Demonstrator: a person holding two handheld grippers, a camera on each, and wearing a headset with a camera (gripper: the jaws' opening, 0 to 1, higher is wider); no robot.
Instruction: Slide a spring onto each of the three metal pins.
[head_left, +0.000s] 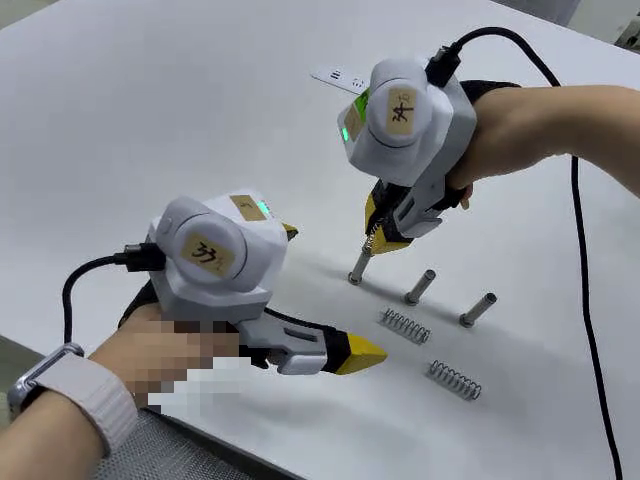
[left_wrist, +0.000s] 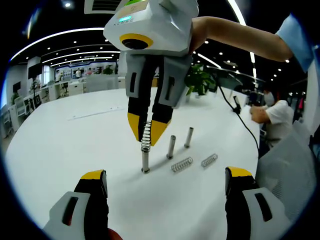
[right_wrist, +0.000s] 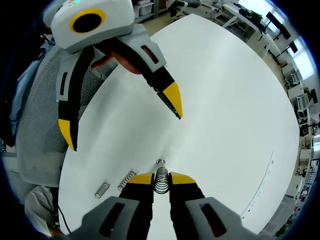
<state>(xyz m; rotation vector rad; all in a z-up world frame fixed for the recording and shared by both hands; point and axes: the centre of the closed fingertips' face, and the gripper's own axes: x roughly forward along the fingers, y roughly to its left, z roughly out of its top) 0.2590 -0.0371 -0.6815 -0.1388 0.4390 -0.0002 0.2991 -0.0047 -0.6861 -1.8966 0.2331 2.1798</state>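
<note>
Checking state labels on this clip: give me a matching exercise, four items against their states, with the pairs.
1 right hand-held gripper
2 left hand-held gripper
3 nearest loose spring
4 rightmost pin, head view

A open, empty
B lying on the table
C shut on the held spring over the leftmost pin
D standing bare

Pairs: 1-C, 2-A, 3-B, 4-D

R gripper tilted steeply down in R hand, fingers pinched on a spring. L gripper lay near level, fingers spread wide.
</note>
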